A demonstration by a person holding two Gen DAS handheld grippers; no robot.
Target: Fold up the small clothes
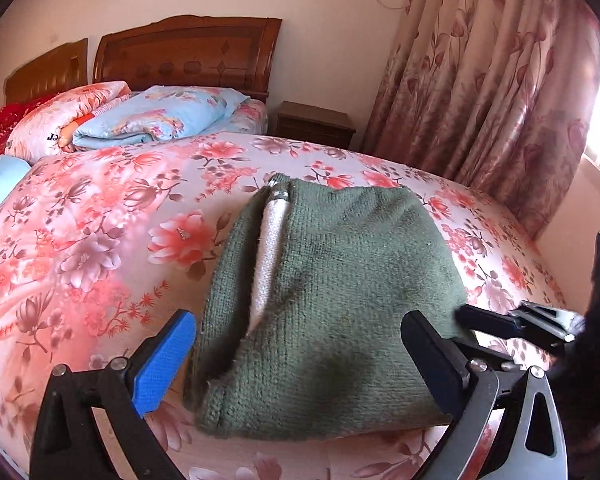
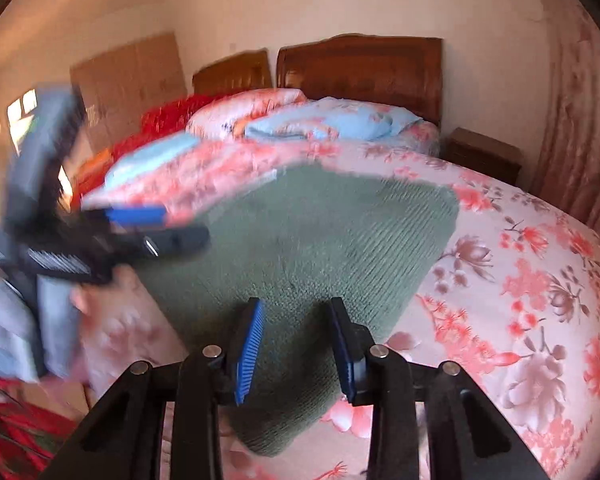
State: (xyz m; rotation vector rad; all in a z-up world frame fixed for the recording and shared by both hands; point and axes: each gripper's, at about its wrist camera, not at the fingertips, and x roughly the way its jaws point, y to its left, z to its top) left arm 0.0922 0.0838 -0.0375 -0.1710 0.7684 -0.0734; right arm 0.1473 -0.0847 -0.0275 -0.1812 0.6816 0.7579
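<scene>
A folded green knitted garment (image 1: pixel 332 300) with a white lining strip (image 1: pixel 268 256) lies flat on the floral bedspread (image 1: pixel 100 240). My left gripper (image 1: pixel 300 344) is open, its jaws wide apart either side of the garment's near edge, holding nothing. My right gripper (image 2: pixel 296 344) is open with a moderate gap, above the garment's near corner (image 2: pixel 300 248); nothing is between its pads. In the left wrist view the right gripper (image 1: pixel 512 320) shows at the garment's right edge. In the right wrist view the left gripper (image 2: pixel 148 228) shows blurred at the garment's left side.
Folded quilts and pillows (image 1: pixel 148 116) lie at the head of the bed by the wooden headboard (image 1: pixel 188 52). A nightstand (image 1: pixel 316 122) and floral curtain (image 1: pixel 492 100) stand to the right. The bed's edge is close below both grippers.
</scene>
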